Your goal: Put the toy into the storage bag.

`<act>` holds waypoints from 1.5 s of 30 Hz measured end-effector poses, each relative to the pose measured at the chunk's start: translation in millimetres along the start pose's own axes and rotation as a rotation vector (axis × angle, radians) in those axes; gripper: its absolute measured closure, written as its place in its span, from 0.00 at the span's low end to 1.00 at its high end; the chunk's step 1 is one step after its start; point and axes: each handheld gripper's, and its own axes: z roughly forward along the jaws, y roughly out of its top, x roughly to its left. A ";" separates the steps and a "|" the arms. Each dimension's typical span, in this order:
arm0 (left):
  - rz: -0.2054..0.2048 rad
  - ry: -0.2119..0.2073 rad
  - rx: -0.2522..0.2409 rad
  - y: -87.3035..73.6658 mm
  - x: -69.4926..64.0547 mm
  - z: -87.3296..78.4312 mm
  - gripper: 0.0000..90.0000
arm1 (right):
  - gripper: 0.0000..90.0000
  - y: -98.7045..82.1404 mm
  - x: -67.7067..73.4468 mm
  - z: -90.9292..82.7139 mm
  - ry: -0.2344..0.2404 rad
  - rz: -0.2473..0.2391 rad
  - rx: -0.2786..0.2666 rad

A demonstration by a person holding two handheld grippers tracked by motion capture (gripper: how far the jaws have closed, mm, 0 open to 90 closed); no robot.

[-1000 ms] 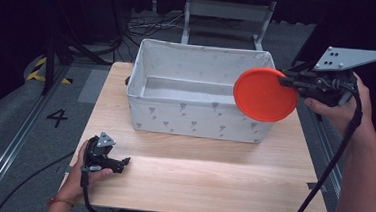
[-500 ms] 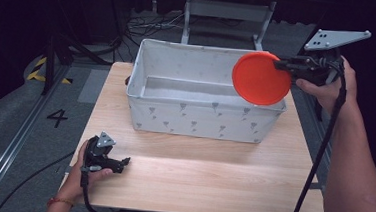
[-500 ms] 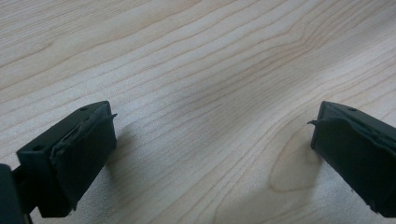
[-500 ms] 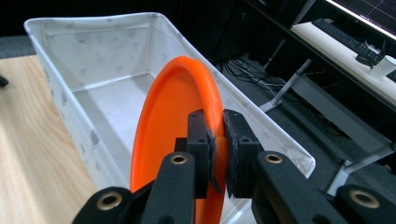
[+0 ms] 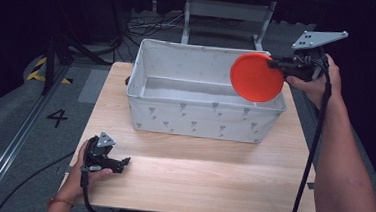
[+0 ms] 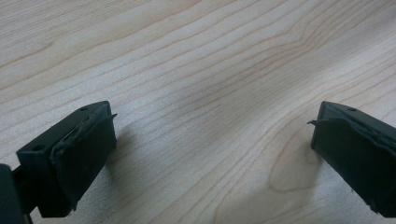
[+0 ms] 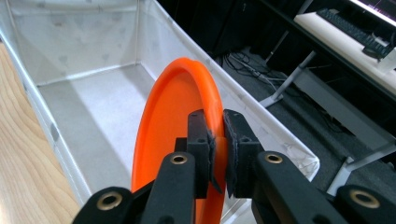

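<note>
An orange plate point(image 5: 256, 76) hangs on edge over the right end of the white fabric bin point(image 5: 195, 117). My right gripper point(image 5: 274, 64) is shut on the plate's rim, coming in from the right. In the right gripper view the two black pads point(image 7: 201, 140) pinch the orange plate point(image 7: 173, 135) above the bin's bare floor point(image 7: 93, 121). My left gripper point(image 5: 124, 160) rests low on the wooden table point(image 5: 201, 172) at the front left, jaws pointing right. In the left gripper view its fingers point(image 6: 84, 149) stand wide apart with bare wood point(image 6: 205, 93) between them.
The bin stands across the back half of the table, its inside bare. A cable point(image 5: 313, 155) trails down from the right gripper along the forearm. Grey floor, a number 4 mark point(image 5: 57, 117) and a metal rack point(image 5: 227, 11) lie beyond the table.
My right gripper has carried the orange plate leftward and toward the back, from beside the bin's right end to over it. The left gripper has stayed put.
</note>
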 end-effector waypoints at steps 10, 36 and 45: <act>0.000 0.000 0.001 0.0 -0.1 -0.1 0.00 | 0.92 -16.1 0.8 21.6 0.044 -0.031 0.072; 0.004 -0.001 0.005 0.1 0.1 -0.6 0.01 | 0.91 -17.2 34.2 53.5 0.285 -0.313 0.323; 0.003 0.000 0.006 0.1 0.1 -0.6 0.01 | 0.91 -18.2 34.8 65.2 0.335 -0.347 0.417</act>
